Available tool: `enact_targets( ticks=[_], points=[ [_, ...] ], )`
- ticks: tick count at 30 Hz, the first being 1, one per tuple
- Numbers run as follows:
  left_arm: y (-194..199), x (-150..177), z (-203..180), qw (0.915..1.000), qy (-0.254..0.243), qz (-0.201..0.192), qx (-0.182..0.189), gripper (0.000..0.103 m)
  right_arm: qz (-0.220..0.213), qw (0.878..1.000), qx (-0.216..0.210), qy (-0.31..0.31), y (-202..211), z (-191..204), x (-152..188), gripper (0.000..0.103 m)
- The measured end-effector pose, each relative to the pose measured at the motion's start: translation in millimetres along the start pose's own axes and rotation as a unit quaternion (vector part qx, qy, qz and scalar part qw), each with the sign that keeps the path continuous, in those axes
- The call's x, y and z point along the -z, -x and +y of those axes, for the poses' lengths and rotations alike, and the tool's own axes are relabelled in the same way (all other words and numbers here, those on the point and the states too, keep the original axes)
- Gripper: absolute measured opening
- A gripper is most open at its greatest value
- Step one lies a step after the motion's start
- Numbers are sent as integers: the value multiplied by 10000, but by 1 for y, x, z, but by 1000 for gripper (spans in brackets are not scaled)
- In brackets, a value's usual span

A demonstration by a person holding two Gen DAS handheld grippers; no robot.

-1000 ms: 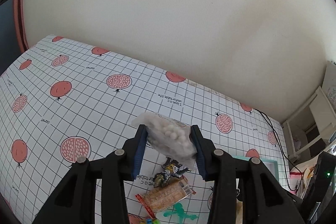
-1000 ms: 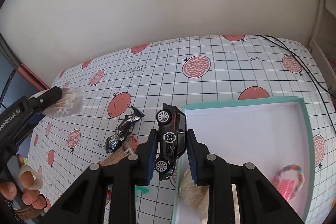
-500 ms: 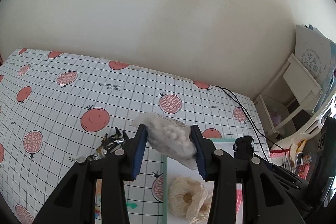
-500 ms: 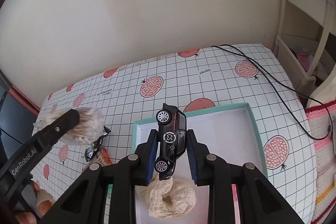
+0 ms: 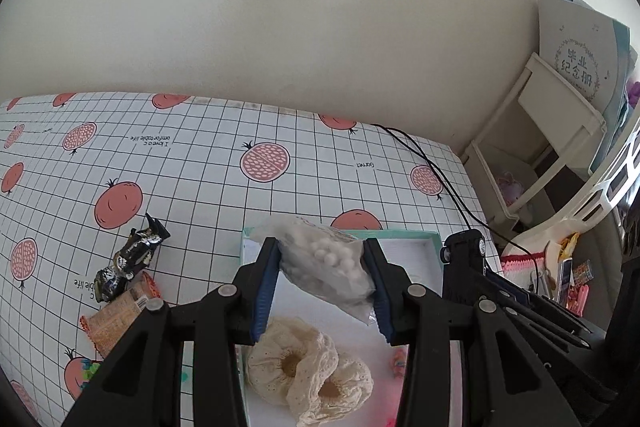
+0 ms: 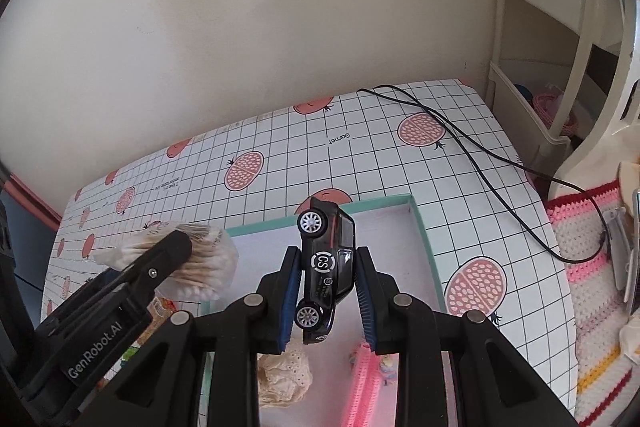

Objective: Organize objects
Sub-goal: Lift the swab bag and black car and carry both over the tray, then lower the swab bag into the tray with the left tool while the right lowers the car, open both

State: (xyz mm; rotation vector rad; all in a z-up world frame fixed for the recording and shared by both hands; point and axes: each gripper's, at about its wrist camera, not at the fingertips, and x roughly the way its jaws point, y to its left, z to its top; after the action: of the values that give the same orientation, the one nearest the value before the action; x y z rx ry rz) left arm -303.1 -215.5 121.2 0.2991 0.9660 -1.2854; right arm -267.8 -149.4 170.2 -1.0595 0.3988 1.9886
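Observation:
My left gripper (image 5: 322, 287) is shut on a clear bag of cotton swabs (image 5: 326, 265) and holds it above the near left part of a teal-rimmed box (image 5: 420, 237). The right wrist view shows the same bag of cotton swabs (image 6: 208, 267) at the left. My right gripper (image 6: 326, 297) is shut on a black toy car (image 6: 326, 263), nose down, over the teal-rimmed box (image 6: 420, 231). Inside the box lie a cream lace scrunchie (image 5: 308, 375) and a pink hair tie (image 6: 366, 383).
Left of the box on the pomegranate-print tablecloth (image 5: 192, 179) lie a dark foil wrapper (image 5: 128, 263) and a biscuit packet (image 5: 116, 319). A black cable (image 6: 480, 163) runs across the table's right side. A cream shelf unit (image 5: 532, 147) stands beyond the right edge.
Both grippers have swung right with their loads, from over the table to over the box. The bag and the car stay clamped.

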Motion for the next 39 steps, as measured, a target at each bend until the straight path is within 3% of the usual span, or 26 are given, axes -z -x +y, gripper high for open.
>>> enact_targets(
  ticks=[18,36,39],
  points=[
    [-71,36,0,9959,142,825,-341,44,876,9960,99,134,-70,-17,28,29],
    [-70,34,-1,9957,234,765,-469,45,1019,9939,-42,418,-79,-20,33,30],
    [-66,32,-2,9956,252,740,-508,45,974,9942,-89,451,-76,-19,30,36]
  ],
)
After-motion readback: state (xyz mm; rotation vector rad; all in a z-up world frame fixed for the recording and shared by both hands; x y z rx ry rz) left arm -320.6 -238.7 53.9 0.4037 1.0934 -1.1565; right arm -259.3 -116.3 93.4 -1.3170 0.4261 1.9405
